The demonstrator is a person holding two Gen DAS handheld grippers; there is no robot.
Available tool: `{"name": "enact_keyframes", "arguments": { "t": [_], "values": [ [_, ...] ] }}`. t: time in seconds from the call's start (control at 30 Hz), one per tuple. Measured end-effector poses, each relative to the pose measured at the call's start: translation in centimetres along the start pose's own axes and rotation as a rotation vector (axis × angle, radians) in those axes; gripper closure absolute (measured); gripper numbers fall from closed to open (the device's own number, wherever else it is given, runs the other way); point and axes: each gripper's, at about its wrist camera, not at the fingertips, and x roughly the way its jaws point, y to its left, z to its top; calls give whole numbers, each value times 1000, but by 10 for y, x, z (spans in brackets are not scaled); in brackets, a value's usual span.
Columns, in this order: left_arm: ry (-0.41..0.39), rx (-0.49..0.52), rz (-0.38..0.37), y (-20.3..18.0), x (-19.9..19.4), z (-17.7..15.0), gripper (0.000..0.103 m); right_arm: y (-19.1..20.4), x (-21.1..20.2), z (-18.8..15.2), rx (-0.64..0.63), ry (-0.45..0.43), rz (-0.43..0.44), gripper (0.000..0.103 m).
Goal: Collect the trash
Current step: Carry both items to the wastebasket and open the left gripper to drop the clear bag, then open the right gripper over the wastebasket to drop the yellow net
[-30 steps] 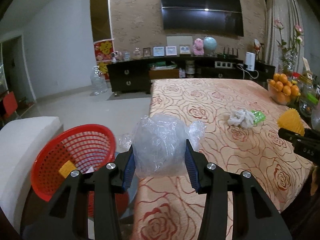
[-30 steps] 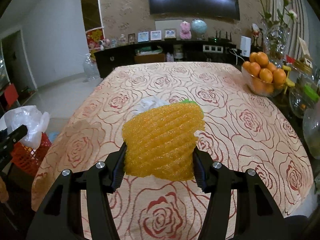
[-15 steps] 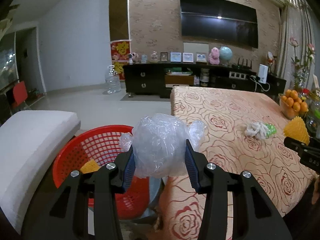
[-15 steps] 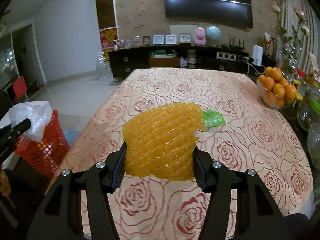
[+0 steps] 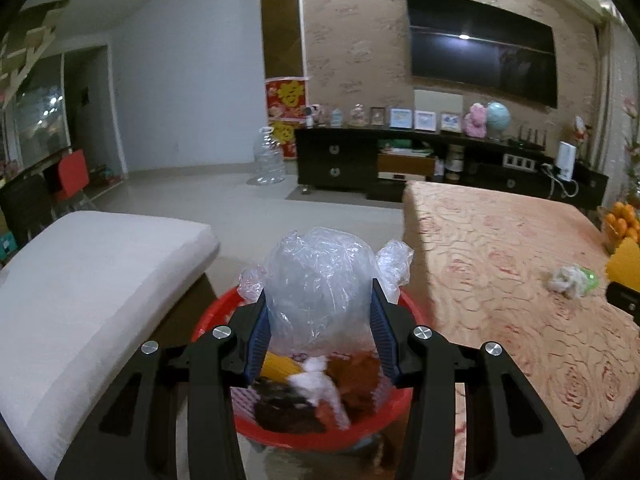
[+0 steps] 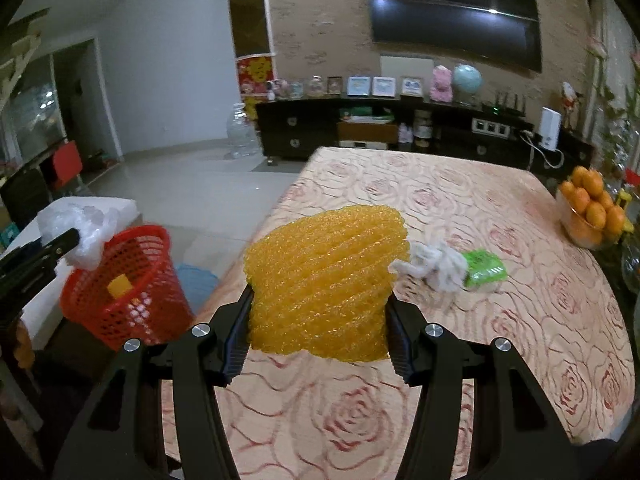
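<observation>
1. Two grippers, both loaded. Left gripper [image 5: 320, 322] is clamped on a crumpled clear plastic bag [image 5: 320, 280]; the bag sits between the blue pads and bulges above and past the fingertips, with loose bits sticking out on both sides.
2. Bag hangs right over the red basket [image 5: 240, 426], which stands on the floor between a white cushion [image 5: 88, 280] and the table [image 5: 520, 320]. Basket already holds yellow, white and brown scraps.
3. Right gripper [image 6: 318, 320] is closed on a yellow foam net [image 6: 326, 284]; the net fills the gap between the jaws, pressed on both sides, most of it above the fingertips.
4. Net is held over the table's near left part, short of the basket [image 6: 132, 288].
5. On the table lie a white crumpled tissue [image 6: 436, 268] touching a green wrapper [image 6: 484, 268]; a bowl of oranges [image 6: 592, 212] sits at the right edge.
</observation>
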Motion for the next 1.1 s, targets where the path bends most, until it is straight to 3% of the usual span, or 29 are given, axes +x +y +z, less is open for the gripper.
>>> {"name": "enact_keyframes", "arguments": {
  "t": [0.17,0.47,0.83,1.1],
  "values": [
    [48,-65,10,27,21,-1,60,38,7,16,-45,-3,66,48],
    [145,-129,-5,42,44,-11,60,91,23,31,-103,3,145,48],
    [160,-154,-8,51,44,-16,31,126,44,30,-145,46,181,48],
    [113,-253,18,70,33,-14,25,138,61,28,-152,76,208,48]
  ]
}}
